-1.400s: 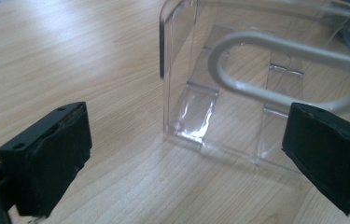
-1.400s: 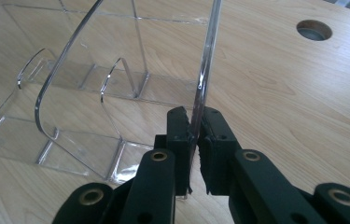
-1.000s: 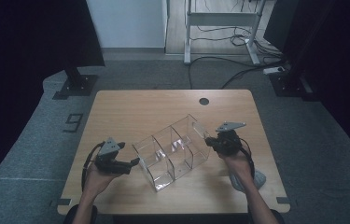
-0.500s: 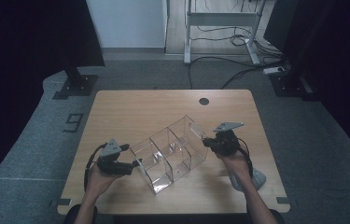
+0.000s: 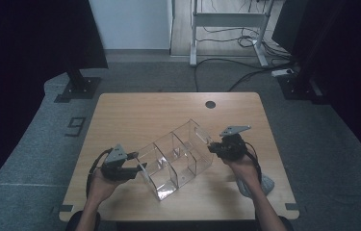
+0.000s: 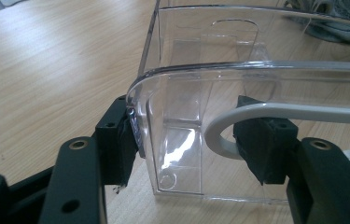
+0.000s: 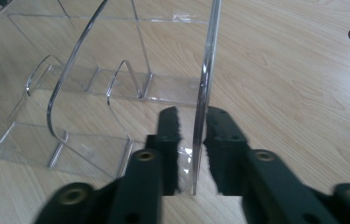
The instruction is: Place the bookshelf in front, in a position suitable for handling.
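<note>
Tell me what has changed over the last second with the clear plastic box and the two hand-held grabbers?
The left gripper has been closing its jaws around the near corner of the clear organizer; one pad touches the wall, the other seems not yet to press. The right gripper has just been opening slightly, its jaws loosening either side of the far end wall. The organizer, both hands and the grey cloth stayed where they were.
</note>
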Available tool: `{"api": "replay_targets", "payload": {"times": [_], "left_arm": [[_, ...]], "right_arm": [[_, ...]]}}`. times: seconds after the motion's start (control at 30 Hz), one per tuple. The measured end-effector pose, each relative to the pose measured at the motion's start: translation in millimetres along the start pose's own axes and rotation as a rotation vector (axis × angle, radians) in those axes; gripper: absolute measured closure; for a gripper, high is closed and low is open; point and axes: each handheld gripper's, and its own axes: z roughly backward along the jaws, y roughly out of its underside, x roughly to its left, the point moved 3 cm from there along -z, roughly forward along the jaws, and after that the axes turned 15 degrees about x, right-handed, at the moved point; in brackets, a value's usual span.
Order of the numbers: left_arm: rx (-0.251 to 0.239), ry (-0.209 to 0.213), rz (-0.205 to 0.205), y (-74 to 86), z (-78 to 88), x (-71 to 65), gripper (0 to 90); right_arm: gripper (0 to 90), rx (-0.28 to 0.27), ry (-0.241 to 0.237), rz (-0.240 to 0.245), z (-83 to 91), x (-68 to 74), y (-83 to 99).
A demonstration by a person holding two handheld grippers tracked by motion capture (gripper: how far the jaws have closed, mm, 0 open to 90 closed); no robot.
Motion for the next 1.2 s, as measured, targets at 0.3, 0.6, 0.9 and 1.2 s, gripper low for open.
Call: {"api": "replay_targets", "payload": {"times": [0.3,0.6,0.9,1.2], "left_arm": [[0.0,-0.013,0.023,2.1,1.9,-0.6,43.2],[-0.001,-0.025,0.04,7.3,6.1,-0.5,43.3],[0.004,-0.037,0.055,11.3,9.9,-2.5,43.3],[-0.006,-0.033,0.071,13.4,10.3,-4.2,43.2]], "right_arm": [[32.2,0.057,0.126,0.031,17.3,-7.6,6.8],[18.1,0.089,0.212,-0.005,34.8,-23.6,27.1],[14.3,0.158,0.22,-0.038,35.4,-29.8,55.7],[14.6,0.212,0.208,-0.096,28.5,-34.9,87.9]]}}
